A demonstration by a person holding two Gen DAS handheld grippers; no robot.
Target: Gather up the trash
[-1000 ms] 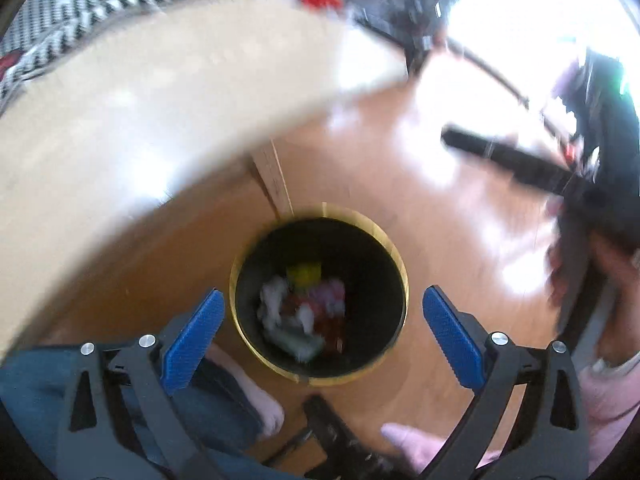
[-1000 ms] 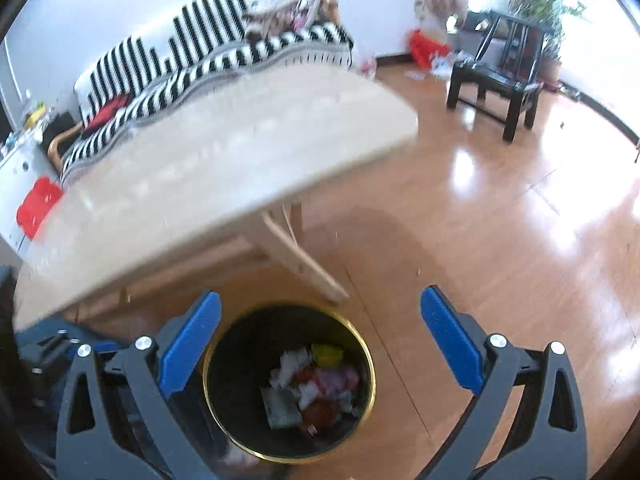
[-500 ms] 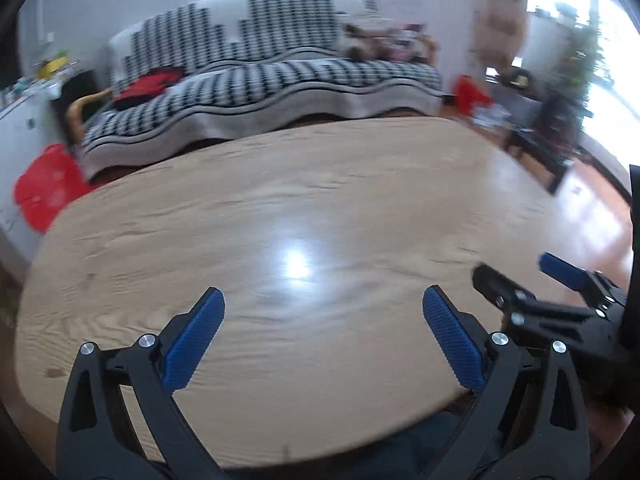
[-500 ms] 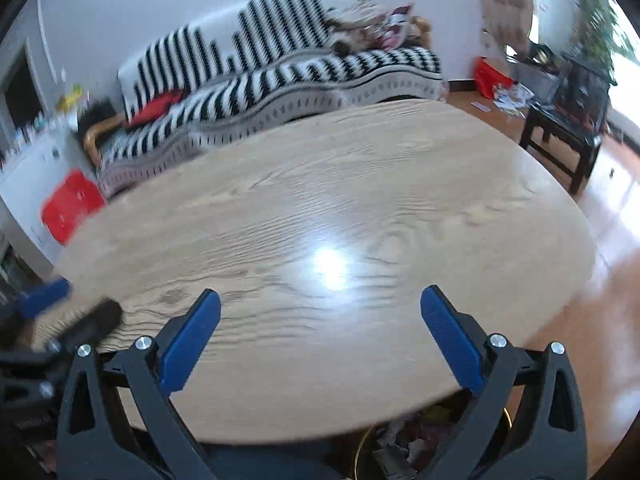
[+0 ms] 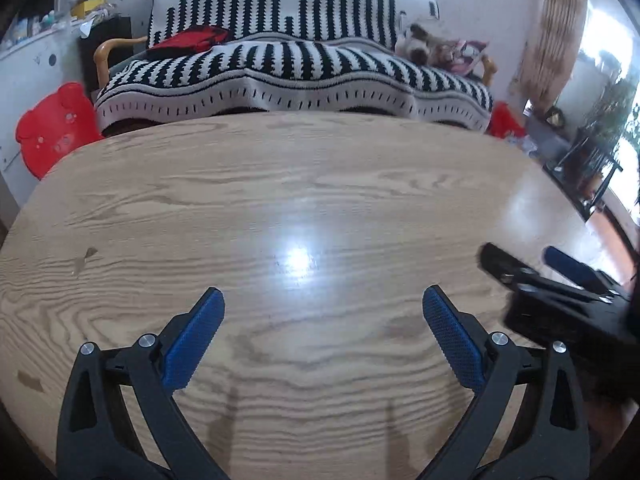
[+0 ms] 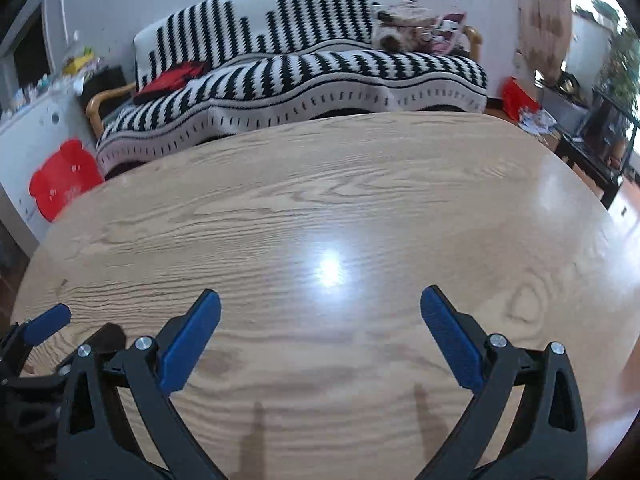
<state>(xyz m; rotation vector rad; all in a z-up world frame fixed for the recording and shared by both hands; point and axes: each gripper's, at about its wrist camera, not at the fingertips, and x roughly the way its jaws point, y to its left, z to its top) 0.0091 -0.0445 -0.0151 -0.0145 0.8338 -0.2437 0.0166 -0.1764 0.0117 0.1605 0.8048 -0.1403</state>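
Both views look across a bare oval wooden table [image 5: 304, 200] [image 6: 360, 208]; no trash lies on it that I can see. My left gripper [image 5: 323, 300] hangs open above the near part of the table, nothing between its blue pads. My right gripper [image 6: 320, 302] is open too and holds nothing. In the left wrist view the right gripper [image 5: 532, 260] shows at the right edge. The left gripper [image 6: 76, 326] shows at the lower left of the right wrist view. The trash bin is out of sight.
Behind the table stands a sofa with a black-and-white striped cover [image 5: 288, 64] [image 6: 304, 68], with a red cushion [image 5: 192, 38] on it. A red stool [image 5: 56, 124] stands at the left by the wall. Dark chairs [image 6: 604, 136] and wooden floor lie to the right.
Both grippers rose from over the black bin on the floor to above the tabletop. The bin with its trash has left both views. Both stayed open.
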